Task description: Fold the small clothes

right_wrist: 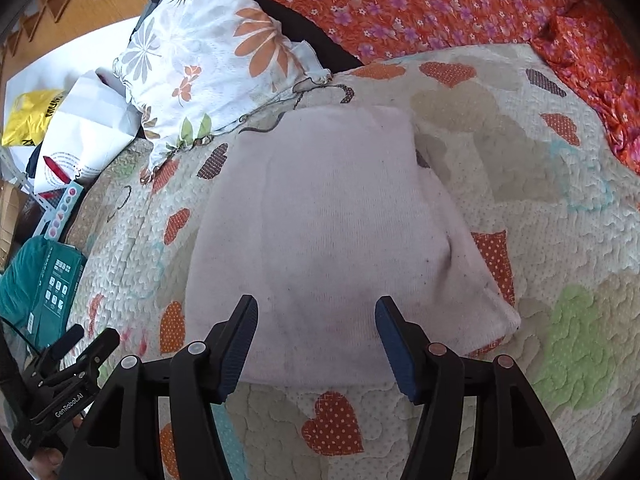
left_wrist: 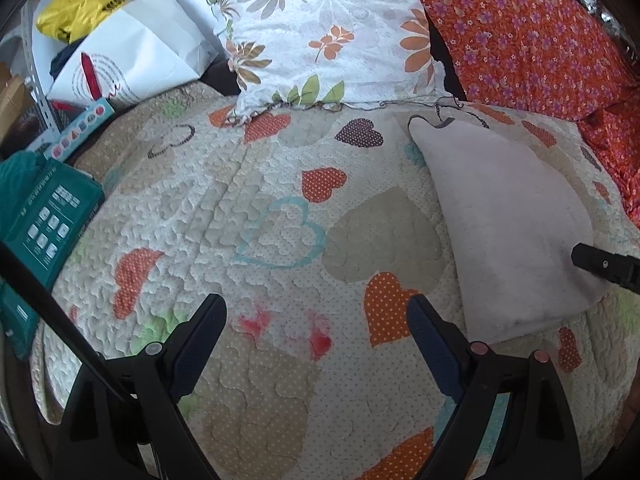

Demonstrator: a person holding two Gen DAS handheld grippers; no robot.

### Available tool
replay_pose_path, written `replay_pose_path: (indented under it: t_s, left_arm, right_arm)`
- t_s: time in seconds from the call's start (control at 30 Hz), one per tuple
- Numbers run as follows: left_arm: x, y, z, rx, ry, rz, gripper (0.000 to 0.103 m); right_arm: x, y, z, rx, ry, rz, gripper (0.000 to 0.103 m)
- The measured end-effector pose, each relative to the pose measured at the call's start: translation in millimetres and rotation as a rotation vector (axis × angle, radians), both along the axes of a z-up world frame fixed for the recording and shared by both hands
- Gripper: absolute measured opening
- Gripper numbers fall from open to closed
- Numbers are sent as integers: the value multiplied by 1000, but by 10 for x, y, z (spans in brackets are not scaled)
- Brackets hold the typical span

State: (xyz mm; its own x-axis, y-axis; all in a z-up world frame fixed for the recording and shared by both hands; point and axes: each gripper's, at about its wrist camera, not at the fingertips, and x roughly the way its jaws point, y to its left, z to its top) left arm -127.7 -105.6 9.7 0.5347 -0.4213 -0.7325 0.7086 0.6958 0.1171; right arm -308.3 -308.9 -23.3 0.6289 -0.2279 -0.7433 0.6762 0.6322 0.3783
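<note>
On the heart-patterned quilted bedspread (right_wrist: 540, 184): one pale pink, soft knit garment (right_wrist: 328, 232), folded into a flat, roughly rectangular pad, lying level on the quilt.

Right gripper (right_wrist: 316, 308): jaws spread wide, holding nothing; positioned over the garment's near edge, the fabric showing between the two fingers. Contact with the cloth cannot be told.

Left gripper (left_wrist: 316, 304): jaws likewise released and empty, over bare quilt; the pale pink garment (left_wrist: 512, 224) lies to its right, near but apart from it. A black fingertip of the right gripper (left_wrist: 600, 264) shows at the garment's far right edge in the left wrist view.

Behind the garment: white pillow with orange and grey flower print (right_wrist: 208, 56); orange-red cloth with purple flowers (right_wrist: 440, 4). At the bed's left side: white paper bag (left_wrist: 136, 52), yellow plastic bag (left_wrist: 76, 8), teal printed box (left_wrist: 48, 216).
</note>
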Motion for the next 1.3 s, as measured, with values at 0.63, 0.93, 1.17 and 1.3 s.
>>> replay_pose_path:
  t_s: [0.63,0.93,1.17,1.3]
  left_arm:
    - [-286,-89,68,47,-206,-51,91]
    - [-270,-96,34,52,-177,-50,91]
    - [-257,-102,9,59,-157,-50,91]
    - [-254,-101,0,59,-151,-51,91]
  right_arm:
    - [-4,-5,14,-11,10,-7,68]
    - [7,12,6,-10,14,-4,68]
    - [14,9,-4,-12,15,-3,68]
    - [12,3,-2,-12,15,-2,68]
